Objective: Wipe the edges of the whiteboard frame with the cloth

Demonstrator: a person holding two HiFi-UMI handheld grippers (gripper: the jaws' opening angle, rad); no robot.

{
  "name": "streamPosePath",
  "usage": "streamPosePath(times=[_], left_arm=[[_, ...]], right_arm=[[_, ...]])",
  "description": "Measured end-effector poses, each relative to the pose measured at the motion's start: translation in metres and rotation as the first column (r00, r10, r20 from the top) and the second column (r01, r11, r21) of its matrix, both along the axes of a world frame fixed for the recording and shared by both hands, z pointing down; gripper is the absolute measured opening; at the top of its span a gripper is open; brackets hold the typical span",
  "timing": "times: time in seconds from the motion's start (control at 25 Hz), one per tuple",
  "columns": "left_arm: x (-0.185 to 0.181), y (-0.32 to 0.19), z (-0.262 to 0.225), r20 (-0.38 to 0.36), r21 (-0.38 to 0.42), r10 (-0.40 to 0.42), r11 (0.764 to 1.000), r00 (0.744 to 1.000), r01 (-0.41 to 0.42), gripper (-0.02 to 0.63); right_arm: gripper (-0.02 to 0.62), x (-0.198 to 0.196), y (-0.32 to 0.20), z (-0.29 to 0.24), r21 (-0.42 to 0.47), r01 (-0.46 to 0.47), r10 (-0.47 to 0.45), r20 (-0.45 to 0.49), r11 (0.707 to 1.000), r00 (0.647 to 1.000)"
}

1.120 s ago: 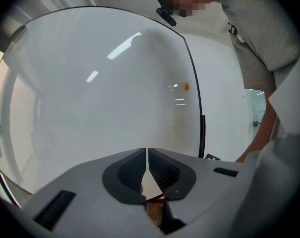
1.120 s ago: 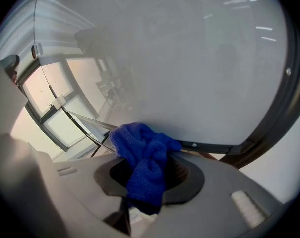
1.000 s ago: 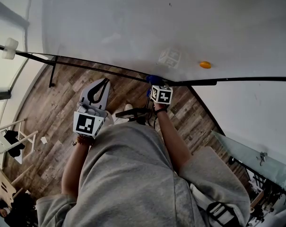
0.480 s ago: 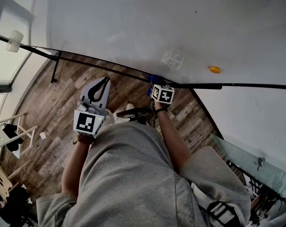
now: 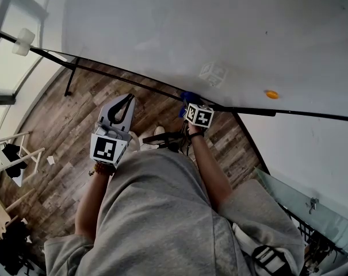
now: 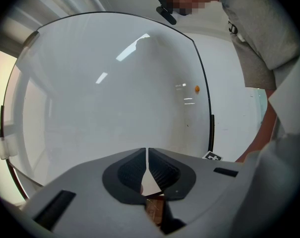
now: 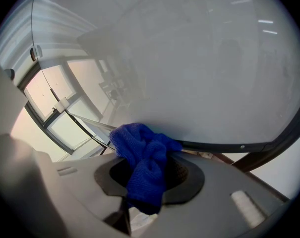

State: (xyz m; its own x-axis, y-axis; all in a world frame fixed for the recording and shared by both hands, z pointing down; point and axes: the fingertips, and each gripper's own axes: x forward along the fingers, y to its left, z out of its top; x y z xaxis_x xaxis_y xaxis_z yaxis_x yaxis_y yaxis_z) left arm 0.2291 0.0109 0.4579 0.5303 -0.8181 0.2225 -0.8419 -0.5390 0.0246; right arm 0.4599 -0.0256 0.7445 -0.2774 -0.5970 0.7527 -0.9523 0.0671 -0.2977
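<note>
A large whiteboard [image 5: 220, 27] with a thin black frame [image 5: 127, 80] fills the top of the head view. My right gripper [image 5: 188, 103] is shut on a bunched blue cloth [image 7: 145, 160], and the cloth [image 5: 188, 96] presses against the frame's bottom edge [image 7: 224, 146]. My left gripper [image 5: 126, 101] hangs lower and to the left, apart from the board, jaws shut with nothing between them [image 6: 148, 158]. The whiteboard [image 6: 115, 83] also fills the left gripper view, its black edge [image 6: 208, 108] on the right.
A small orange magnet [image 5: 271, 94] sits on the board right of the cloth. A white clip [image 5: 22, 42] caps the frame's left corner. Wood floor [image 5: 64, 131] lies below, with a black stand leg [image 5: 70, 79], white furniture [image 5: 7, 157] at left and a glass panel [image 5: 300, 197] at right.
The view has shifted so the board, frame and orange magnet sit lower and further right. The right gripper stays on the bottom frame edge with the cloth; the left gripper has barely moved.
</note>
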Motion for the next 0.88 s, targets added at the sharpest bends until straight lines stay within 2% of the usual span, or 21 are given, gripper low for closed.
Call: streamPosePath(times=[0.32, 0.44, 0.64, 0.72, 0.8, 0.88], left_arm=[[-0.012, -0.006, 0.0, -0.017, 0.02, -0.01, 1.0, 1.0, 0.011, 0.023], [-0.012, -0.008, -0.001, 0.001, 0.016, 0.007, 1.0, 1.0, -0.007, 0.023], [-0.022, -0.011, -0.004, 0.002, 0.073, 0.015, 0.997, 1.0, -0.015, 0.023], [-0.028, -0.007, 0.001, -0.022, 0.034, -0.001, 0.999, 1.0, 0.001, 0.023], [-0.032, -0.015, 0.001, -0.034, 0.002, -0.002, 1.0, 0.999, 0.002, 0.023], [-0.034, -0.023, -0.002, -0.034, 0.018, 0.015, 1.0, 0.999, -0.015, 0.023]], right_arm=[[0.135, -0.015, -0.003, -0.003, -0.004, 0.007, -0.007, 0.005, 1.0, 1.0], [0.135, -0.019, -0.005, -0.002, -0.001, 0.01, -0.01, 0.012, 1.0, 1.0], [0.135, -0.023, -0.007, -0.004, 0.004, 0.0, 0.0, -0.014, 1.0, 1.0], [0.135, -0.022, 0.009, -0.002, -0.019, -0.005, 0.005, -0.02, 1.0, 1.0], [0.135, -0.023, 0.002, -0.001, -0.017, -0.008, 0.008, -0.017, 1.0, 1.0], [0.135, -0.025, -0.006, -0.001, -0.016, -0.017, 0.017, -0.023, 1.0, 1.0]])
